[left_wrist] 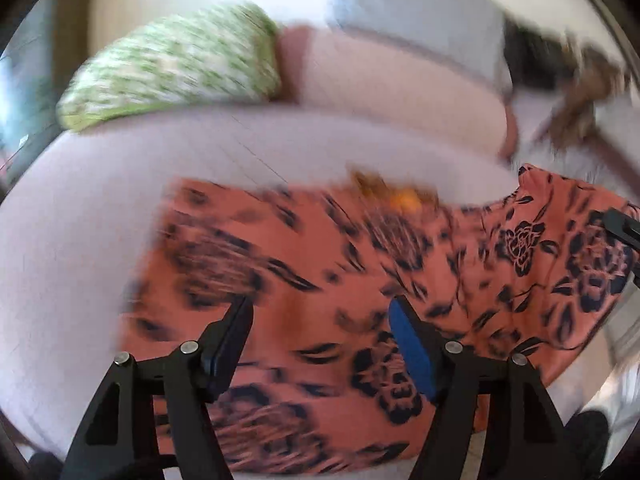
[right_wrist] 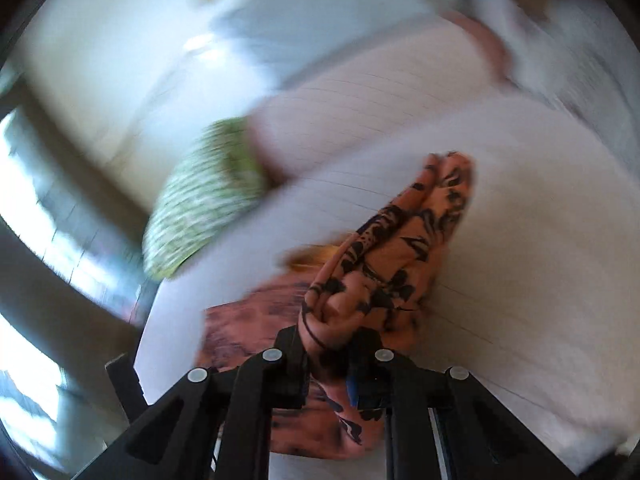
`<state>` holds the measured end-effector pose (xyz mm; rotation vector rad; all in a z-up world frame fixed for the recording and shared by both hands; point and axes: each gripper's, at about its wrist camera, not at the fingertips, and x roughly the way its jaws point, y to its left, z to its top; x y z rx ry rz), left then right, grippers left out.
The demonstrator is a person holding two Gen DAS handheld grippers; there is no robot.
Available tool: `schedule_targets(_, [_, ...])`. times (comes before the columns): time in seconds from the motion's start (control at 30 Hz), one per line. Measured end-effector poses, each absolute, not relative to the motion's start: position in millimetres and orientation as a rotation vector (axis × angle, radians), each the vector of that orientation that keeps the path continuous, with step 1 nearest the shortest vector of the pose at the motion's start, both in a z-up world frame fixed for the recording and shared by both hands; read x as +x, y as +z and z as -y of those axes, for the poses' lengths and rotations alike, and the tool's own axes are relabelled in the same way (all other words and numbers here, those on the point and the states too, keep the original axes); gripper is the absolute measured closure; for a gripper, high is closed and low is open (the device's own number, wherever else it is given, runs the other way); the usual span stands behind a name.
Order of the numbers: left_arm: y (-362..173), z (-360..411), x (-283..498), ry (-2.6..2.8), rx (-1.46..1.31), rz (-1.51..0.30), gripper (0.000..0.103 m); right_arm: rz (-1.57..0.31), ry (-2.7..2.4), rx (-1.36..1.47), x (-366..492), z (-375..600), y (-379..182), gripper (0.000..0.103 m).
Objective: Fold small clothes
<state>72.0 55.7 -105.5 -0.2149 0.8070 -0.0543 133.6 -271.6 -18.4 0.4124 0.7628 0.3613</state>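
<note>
Where tongs pinch, bunched orange floral garment

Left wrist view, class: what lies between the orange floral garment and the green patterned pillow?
Only bare white bedsheet lies between the orange floral garment and the green patterned pillow; nothing else rests there. The left wrist view shows this, though blurred.

Daylight glares white along my upper and left edges; both fisheye views smear with motion blur, rims bowed dark.
</note>
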Motion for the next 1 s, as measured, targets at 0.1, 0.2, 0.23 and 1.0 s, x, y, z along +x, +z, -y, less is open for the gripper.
schedule_targets(0.1, [-93.1,-104.2,41.9,0.033,-0.286,-0.735,0.032,-0.748,0.516,0.296,125.9,189.7,-1.6,0.089])
schedule_targets(0.2, [-104.6,-146.0,20.5,0.100,-0.363,-0.744,0.032,-0.835,0.645,0.272,126.2,128.8,-43.1,0.079])
schedule_targets(0.23, [-110.7,-153.5,16.3,0.118,-0.380,-0.754,0.032,-0.899,0.694,0.266,132.8,112.4,-69.6,0.058])
schedule_targets(1.0, [-163.7,-84.8,74.3,-0.192,-0.663,-1.039,0.089,-0.940,0.571,0.487,124.1,220.4,-109.1,0.022])
